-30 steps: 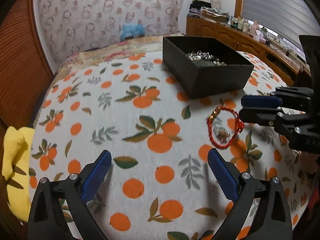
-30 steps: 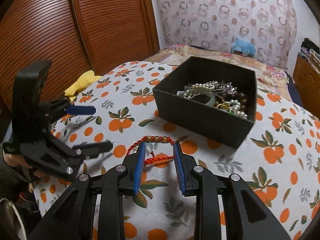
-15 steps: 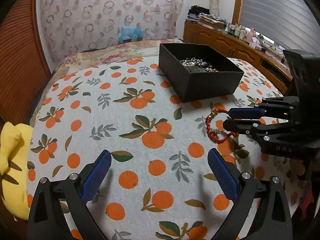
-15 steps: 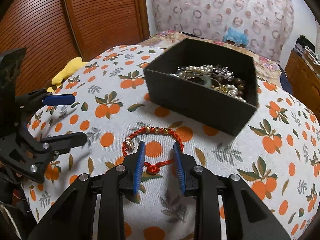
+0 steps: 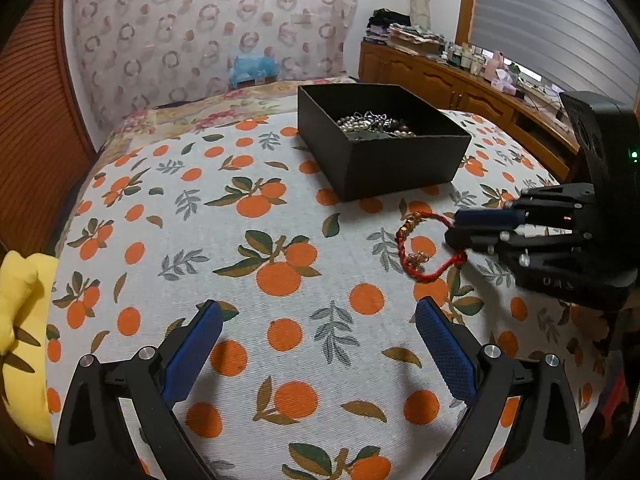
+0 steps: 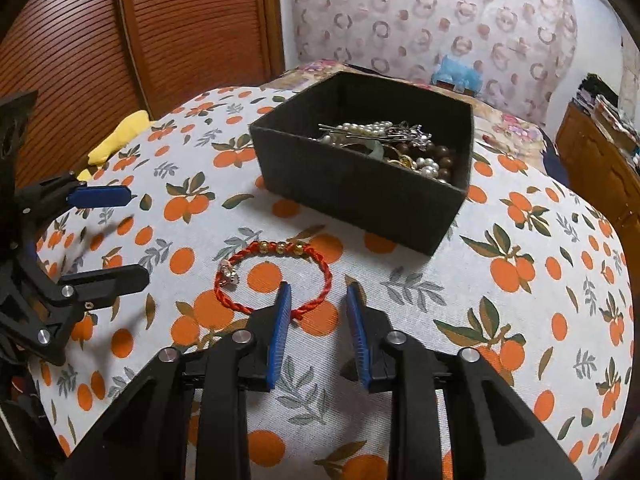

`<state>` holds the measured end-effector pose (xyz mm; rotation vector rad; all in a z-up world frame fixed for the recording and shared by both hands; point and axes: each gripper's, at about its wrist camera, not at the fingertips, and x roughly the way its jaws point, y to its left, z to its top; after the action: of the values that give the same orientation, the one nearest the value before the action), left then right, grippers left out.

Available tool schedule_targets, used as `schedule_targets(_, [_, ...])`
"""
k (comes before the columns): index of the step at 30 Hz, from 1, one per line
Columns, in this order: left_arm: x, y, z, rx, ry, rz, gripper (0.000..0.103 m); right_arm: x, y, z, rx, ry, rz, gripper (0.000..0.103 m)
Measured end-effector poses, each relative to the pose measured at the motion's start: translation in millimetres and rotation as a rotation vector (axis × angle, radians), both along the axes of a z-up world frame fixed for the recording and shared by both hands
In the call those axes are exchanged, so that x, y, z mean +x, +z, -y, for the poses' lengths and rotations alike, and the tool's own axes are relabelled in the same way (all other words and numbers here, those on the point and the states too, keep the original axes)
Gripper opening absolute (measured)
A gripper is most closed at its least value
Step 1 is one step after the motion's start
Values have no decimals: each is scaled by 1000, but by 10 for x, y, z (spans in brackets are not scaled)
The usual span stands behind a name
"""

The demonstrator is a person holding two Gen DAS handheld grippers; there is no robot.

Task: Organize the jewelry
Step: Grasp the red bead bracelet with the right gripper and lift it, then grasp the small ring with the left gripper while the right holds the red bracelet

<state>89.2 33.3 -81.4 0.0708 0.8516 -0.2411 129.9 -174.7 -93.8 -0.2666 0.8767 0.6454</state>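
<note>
— Resting on the bed (image 5: 248, 280), well short of the box (image 6: 360, 188): bracelet (image 6: 276, 276) flat beside it.
— Right gripper (image 6: 318, 320)?
— Pulled back since a second ago, fingers narrow, straddling the knot, holding nothing. Regrasp likely. Left gripper (image 5: 316, 344) wide, empty.

Soft, even indoor light fills both views, casting faint blurred shadows on the orange-print cloth (image 5: 280, 240) beneath the black box (image 6: 360, 196) and the gripper fingers (image 5: 192, 352), while fisheye distortion bends the edges, dark vignetting rounds the corners, and focus stays fairly sharp throughout.
</note>
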Motion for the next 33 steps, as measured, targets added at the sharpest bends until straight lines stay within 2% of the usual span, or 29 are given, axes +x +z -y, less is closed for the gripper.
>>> schedule_targets(3, [-2,-1,21,-6,-3,-3,93,4,8,-39,0,15,9,3])
schedule_targets(5, [0,1,35,-9,-8,-3,93,-7,58,-46,35,27,15,2])
schedule_targets(12, [7,-8,108,-12,-26,-7,93,-143,430,-4,133,52,95,2])
schedule_targets(16, [23,7,177,-24,-42,-6,93,-149,581,123,145,26,127,2])
schedule_targets(22, [49,36,341,-48,-91,-1,93,-103,639,403,134,-24,149,2])
schedule_targets(24, [58,39,407,-45,-108,0,86,-82,624,500,132,-42,146,2])
schedule_targets(25, [65,34,448,-43,-118,-2,78,-75,612,541,132,-49,144,2])
schedule_targets(27, [82,15,540,-35,-137,-12,71,-59,579,610,131,-62,137,2])
schedule_targets(29, [109,-20,619,-23,-158,-17,60,-58,541,637,128,-69,134,2])
schedule_targets(33, [153,-86,738,9,-172,-32,45,-58,506,697,129,-79,130,2])
